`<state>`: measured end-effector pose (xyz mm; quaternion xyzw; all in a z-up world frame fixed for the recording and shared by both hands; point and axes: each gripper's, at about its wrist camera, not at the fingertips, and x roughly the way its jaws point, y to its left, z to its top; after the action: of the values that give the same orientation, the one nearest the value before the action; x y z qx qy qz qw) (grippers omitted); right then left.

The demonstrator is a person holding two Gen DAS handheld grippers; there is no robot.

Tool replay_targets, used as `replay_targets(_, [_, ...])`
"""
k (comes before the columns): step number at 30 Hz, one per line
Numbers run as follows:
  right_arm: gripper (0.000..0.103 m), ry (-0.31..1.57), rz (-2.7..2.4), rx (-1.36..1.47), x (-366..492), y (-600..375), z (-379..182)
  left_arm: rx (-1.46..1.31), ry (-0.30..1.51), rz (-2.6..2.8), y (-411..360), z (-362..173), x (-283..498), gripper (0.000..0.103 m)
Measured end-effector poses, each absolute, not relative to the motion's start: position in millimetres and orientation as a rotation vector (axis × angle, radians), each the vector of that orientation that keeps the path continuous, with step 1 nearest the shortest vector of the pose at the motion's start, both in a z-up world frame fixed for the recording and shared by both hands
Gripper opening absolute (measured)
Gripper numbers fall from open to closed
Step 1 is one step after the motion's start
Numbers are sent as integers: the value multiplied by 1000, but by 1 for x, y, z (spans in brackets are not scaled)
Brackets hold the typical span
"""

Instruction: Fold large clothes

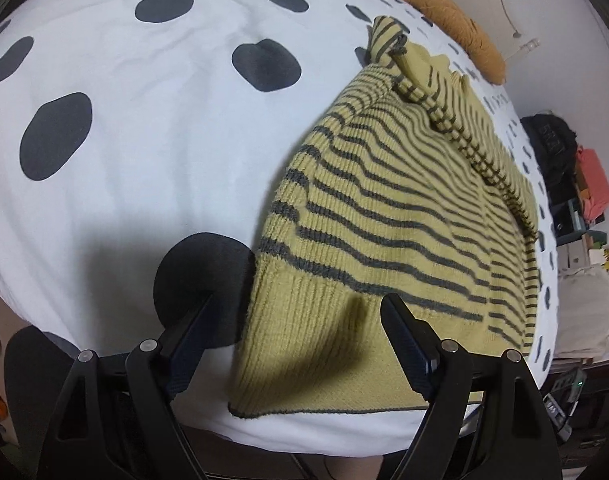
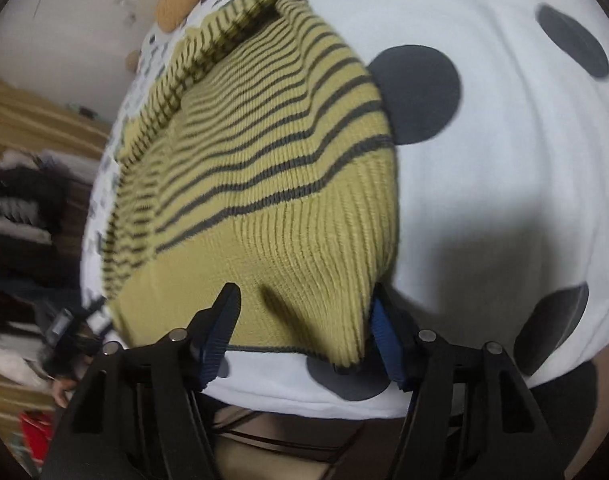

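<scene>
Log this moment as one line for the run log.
task: fold clothes | sweater: partly folded on bed | left gripper: open over hem | right gripper: open at hem corner

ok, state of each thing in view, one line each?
sweater: folded narrow, flat on the bed, ribbed hem toward the cameras
bedspread: spread out, lightly wrinkled
left tool: open, over the hem's corner, not gripping
right tool: open, straddling the hem's other corner, no grip visible
orange pillow: lying at the far edge
</scene>
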<state>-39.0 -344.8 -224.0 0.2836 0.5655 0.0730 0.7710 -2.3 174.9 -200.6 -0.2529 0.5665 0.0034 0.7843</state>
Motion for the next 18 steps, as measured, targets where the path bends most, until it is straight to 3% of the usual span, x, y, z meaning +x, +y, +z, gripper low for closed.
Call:
replay_targets(1, [61, 1227, 152, 600, -37, -343, -225, -540, 1222, -5, 173, -202, 0, 77])
replay_targets(2, [52, 1220, 142, 600, -35, -343, -224, -531, 1217, -18, 171, -202, 1, 57])
replay_targets(3, [12, 1217, 146, 595, -35, -345, -223, -527, 1212, -34, 169, -200, 0, 45])
replay_targets(5, [10, 1191, 184, 621, -36, -347, -219, -511, 1221, -31, 168, -198, -1, 21])
replay_targets(7, [10, 1163, 218, 615, -38, -344, -213, -545, 1220, -27, 172, -196, -3, 8])
replay_targets(15, [10, 1042, 271, 635, -41, -342, -156, -653, 1109, -55, 190, -152, -15, 7])
replay_targets(18, [9, 1049, 259, 639, -45, -352, -151, -623, 1194, 4, 192, -178, -12, 7])
